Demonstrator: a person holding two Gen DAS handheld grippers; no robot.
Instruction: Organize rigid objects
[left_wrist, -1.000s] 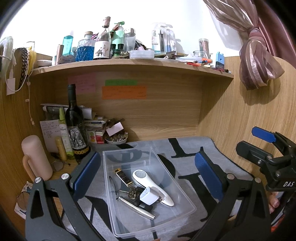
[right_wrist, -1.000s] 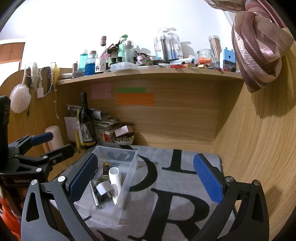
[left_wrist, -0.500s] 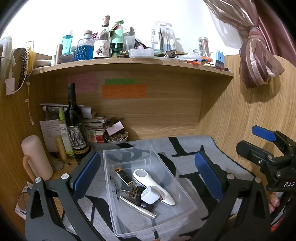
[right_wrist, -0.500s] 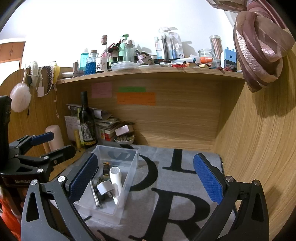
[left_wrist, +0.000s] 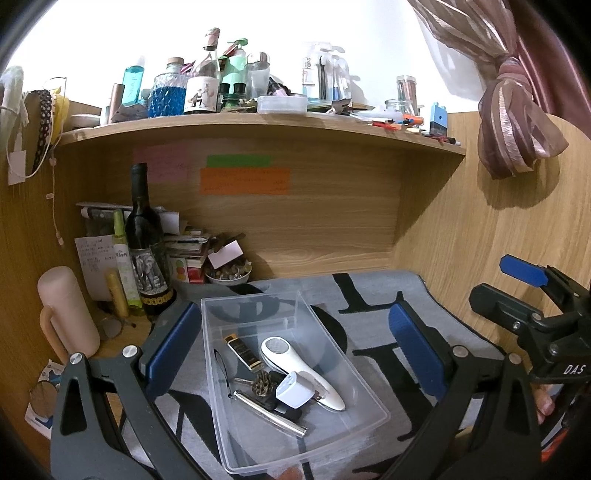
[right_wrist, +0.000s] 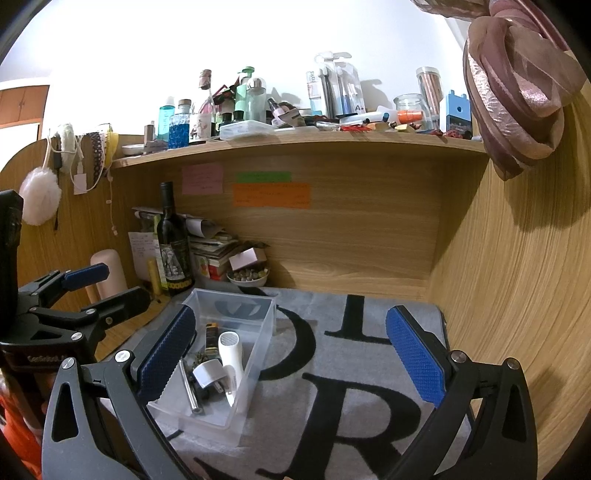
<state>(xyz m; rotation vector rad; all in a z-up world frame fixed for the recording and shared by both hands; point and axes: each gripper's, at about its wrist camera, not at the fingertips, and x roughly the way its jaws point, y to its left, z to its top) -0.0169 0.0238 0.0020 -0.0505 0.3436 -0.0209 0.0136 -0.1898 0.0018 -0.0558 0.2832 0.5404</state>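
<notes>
A clear plastic bin (left_wrist: 365, 387) sits on the grey lettered mat (left_wrist: 373, 295). It holds a white handheld device (left_wrist: 295, 365), a white charger plug (left_wrist: 293, 392), a gold-black lighter (left_wrist: 242, 349), a metal rod (left_wrist: 269, 411) and keys (left_wrist: 260, 384). My left gripper (left_wrist: 291, 347) is open and empty, with its jaws on either side of the bin. My right gripper (right_wrist: 291, 358) is open and empty over the mat, right of the bin (right_wrist: 258, 332). The device (right_wrist: 231, 350) and plug (right_wrist: 208, 374) show there too.
A dark wine bottle (left_wrist: 146, 243), a pink flask (left_wrist: 68, 310), a small bowl (left_wrist: 229, 275) and stacked papers stand at the back left. A cluttered shelf (left_wrist: 258, 122) runs above. A wooden wall (right_wrist: 517, 295) closes the right side.
Almost nothing moved; both views shifted very slightly. Both grippers stay open and empty.
</notes>
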